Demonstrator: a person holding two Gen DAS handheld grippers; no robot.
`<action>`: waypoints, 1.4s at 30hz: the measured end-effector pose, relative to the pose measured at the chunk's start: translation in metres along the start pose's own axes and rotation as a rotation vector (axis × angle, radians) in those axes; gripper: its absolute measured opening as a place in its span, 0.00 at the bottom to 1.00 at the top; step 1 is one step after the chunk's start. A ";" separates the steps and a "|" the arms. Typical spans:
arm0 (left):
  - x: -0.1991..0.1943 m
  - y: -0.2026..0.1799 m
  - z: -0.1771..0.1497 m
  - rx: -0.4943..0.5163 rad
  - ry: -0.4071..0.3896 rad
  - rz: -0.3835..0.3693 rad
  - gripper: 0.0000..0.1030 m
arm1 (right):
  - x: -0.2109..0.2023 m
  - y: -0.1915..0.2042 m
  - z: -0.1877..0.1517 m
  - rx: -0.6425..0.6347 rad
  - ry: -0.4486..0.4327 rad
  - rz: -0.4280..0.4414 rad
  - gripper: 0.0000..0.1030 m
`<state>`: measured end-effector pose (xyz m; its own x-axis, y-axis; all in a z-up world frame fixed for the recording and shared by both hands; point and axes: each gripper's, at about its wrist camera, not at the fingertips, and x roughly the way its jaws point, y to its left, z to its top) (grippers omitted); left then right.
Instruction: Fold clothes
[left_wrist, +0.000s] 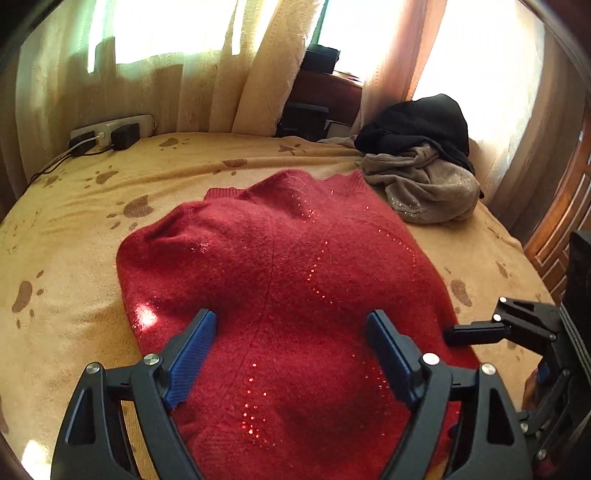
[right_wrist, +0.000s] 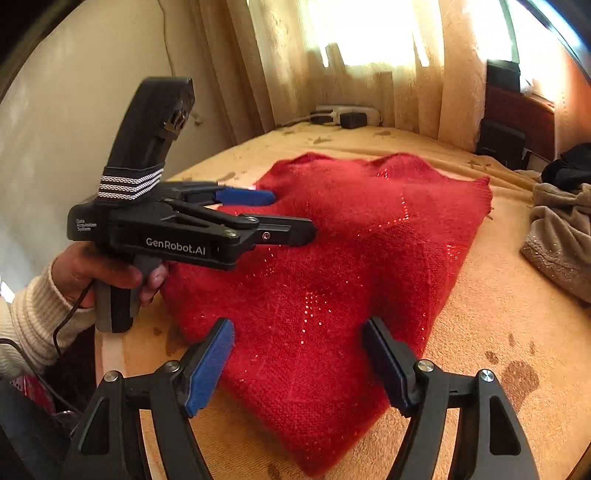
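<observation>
Both jaws of the left hand-held gripper (left_wrist: 291, 325) stand apart over the near part of the red sweater (left_wrist: 280, 266), and the right hand-held gripper (right_wrist: 299, 332) is likewise spread and holds nothing, poised over the sweater's near edge. The sweater lies already partly doubled on the tan bed (left_wrist: 85, 229), with a heap of grey and black clothes (left_wrist: 424, 177) just beyond it. The fuzzy knit looks thick and springy, so a shallow pinch may catch only the top layer and pull the fold apart, and dragging it could rumple the loose bed cover or push it into the heap.
</observation>
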<state>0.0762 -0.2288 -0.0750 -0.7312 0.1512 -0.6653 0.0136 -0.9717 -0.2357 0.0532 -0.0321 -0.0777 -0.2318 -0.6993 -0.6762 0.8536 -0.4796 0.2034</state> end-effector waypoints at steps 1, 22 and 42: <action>-0.005 -0.001 0.003 -0.021 -0.006 -0.007 0.84 | -0.013 -0.005 -0.004 0.031 -0.043 0.010 0.73; 0.019 -0.107 0.031 0.034 -0.158 -0.303 1.00 | -0.106 -0.152 -0.076 0.688 -0.403 -0.233 0.84; 0.030 -0.088 0.019 -0.016 -0.112 -0.301 1.00 | -0.094 -0.155 -0.078 0.695 -0.354 -0.219 0.84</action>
<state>0.0399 -0.1417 -0.0610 -0.7743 0.4099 -0.4821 -0.2045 -0.8830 -0.4224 -0.0207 0.1491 -0.1013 -0.5939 -0.6215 -0.5110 0.3135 -0.7636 0.5644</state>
